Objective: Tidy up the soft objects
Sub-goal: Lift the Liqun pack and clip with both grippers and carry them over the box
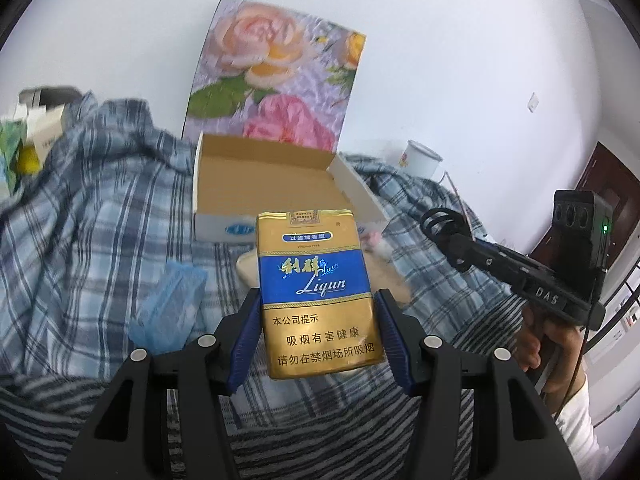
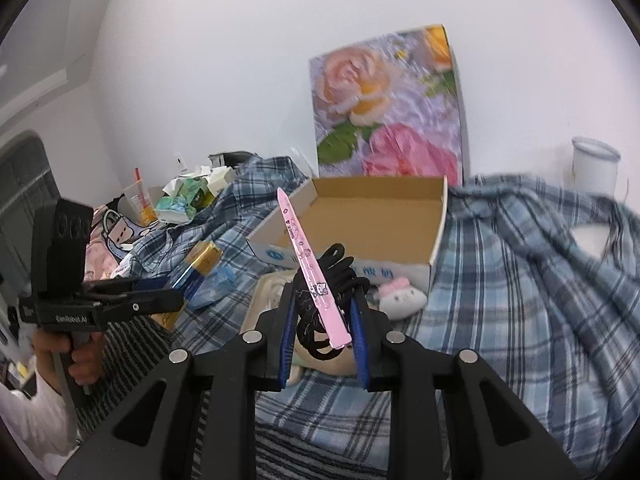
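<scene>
Above the bed, left gripper (image 1: 316, 312) clamps a cigarette pack (image 1: 316, 292); right gripper (image 2: 324, 312) pinches a half-hidden black cord (image 2: 316, 320).

Left gripper (image 1: 318, 312): blue-padded jaws part-open, pressed against both sides of an upright cigarette pack (image 1: 316, 292), pointing toward 12 o'clock. Right gripper (image 2: 324, 316): jaws nearly together, clamping a pink pen (image 2: 314, 270) and what appears to be a black cord bundle (image 2: 320, 316). Each handle is gripped by a hand (image 2: 82, 354) in a white sleeve (image 2: 28, 416), low at 8 o'clock.
</scene>
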### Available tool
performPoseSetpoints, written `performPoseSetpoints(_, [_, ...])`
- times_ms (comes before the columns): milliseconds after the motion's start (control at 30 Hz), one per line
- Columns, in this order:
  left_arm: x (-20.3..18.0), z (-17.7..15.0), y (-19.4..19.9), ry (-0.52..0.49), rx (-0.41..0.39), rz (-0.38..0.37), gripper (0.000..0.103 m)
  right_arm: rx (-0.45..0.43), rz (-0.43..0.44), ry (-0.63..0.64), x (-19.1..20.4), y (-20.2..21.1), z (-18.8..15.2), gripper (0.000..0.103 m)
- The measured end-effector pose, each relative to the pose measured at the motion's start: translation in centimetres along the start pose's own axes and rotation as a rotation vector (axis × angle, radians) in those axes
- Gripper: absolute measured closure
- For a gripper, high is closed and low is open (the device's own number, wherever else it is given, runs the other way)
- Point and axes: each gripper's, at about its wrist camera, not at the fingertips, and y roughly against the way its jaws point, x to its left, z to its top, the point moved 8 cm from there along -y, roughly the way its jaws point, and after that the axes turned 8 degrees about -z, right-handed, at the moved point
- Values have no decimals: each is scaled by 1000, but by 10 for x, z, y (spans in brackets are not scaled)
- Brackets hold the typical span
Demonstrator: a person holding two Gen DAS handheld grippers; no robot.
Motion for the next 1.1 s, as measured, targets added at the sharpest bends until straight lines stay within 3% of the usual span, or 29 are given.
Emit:
performPoseSetpoints(400, [-15,70,37,-66,-148,60,45,-212,-19,36,18,32,73,79])
performPoseSetpoints(567, [-24,103,38,-106,-184,76,45,-257,47,-13,25,35,105,79])
performPoseSetpoints(1100, [-48,166,36,-197,-250,104,46,-319,-38,36,32,52,166,79])
